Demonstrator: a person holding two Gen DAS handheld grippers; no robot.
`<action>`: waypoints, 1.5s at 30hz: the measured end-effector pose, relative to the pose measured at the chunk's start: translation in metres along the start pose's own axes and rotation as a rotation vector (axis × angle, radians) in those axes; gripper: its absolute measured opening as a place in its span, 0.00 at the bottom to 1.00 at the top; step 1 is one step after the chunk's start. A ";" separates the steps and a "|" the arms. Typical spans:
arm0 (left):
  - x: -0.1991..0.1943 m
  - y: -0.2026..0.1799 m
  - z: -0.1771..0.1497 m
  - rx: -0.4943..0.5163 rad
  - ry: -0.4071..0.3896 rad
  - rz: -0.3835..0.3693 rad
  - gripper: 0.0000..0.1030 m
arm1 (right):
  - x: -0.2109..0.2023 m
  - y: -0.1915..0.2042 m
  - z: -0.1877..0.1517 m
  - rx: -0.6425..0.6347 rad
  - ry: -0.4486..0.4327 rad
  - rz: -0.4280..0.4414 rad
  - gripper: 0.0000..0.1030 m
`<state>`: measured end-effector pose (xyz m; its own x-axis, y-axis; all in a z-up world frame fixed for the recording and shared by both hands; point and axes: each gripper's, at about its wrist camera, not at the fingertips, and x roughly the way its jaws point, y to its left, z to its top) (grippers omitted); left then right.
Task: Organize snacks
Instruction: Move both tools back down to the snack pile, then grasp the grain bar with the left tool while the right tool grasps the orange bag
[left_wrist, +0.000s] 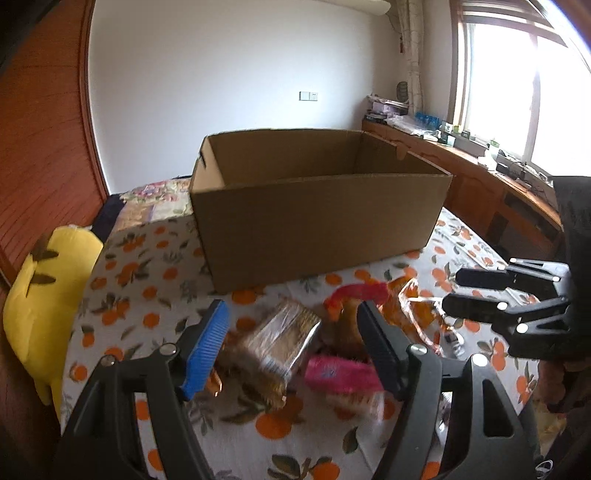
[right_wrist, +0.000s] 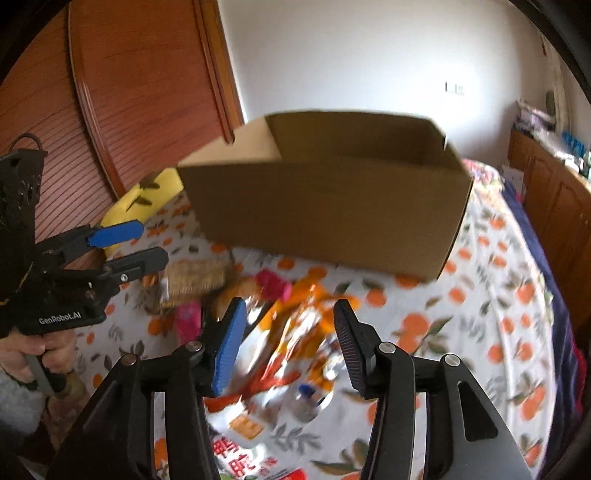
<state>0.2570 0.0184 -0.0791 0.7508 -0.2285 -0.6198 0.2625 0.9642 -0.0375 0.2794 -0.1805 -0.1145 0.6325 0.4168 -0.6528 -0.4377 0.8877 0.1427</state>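
While both sets of fingers stand spread with nothing pinched, I read this as the reach before a pick, not a carry. My left gripper (left_wrist: 291, 354) sits at the lower middle of its view, blue pad one side and black the other, straddling a foil-wrapped biscuit pack (left_wrist: 282, 345) and a pink packet (left_wrist: 341, 374) without pressing on either. My right gripper (right_wrist: 291, 350) is likewise parted, low in its own view, over an orange bag (right_wrist: 295, 332) whose crinkled film lies between the pads but apart from them; I judge that bag the likely next grab. The snacks lie in one loose heap on the orange-print bedspread (left_wrist: 155, 295), just in front of the box (left_wrist: 317, 218), which makes sense: short trips from heap to box. That box fills the centre of both views, open-topped, flaps gone or folded away. Of its inside I see only bare brown walls; the floor is hidden by the near wall, so I cannot tell whether anything is in it yet. A yellow plush (left_wrist: 44, 310) rests at the left edge.
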 end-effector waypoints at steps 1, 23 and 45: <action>0.000 -0.001 -0.002 -0.003 0.000 0.005 0.71 | 0.005 0.001 -0.004 0.005 0.011 0.002 0.52; 0.008 0.009 -0.038 -0.028 0.042 0.028 0.71 | 0.062 0.009 -0.015 -0.032 0.138 -0.039 0.62; 0.063 0.006 -0.007 0.179 0.208 -0.005 0.71 | 0.056 -0.011 -0.021 0.029 0.106 0.055 0.28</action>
<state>0.3012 0.0114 -0.1239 0.6136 -0.1825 -0.7683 0.3822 0.9200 0.0867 0.3062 -0.1709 -0.1676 0.5362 0.4430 -0.7185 -0.4503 0.8701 0.2005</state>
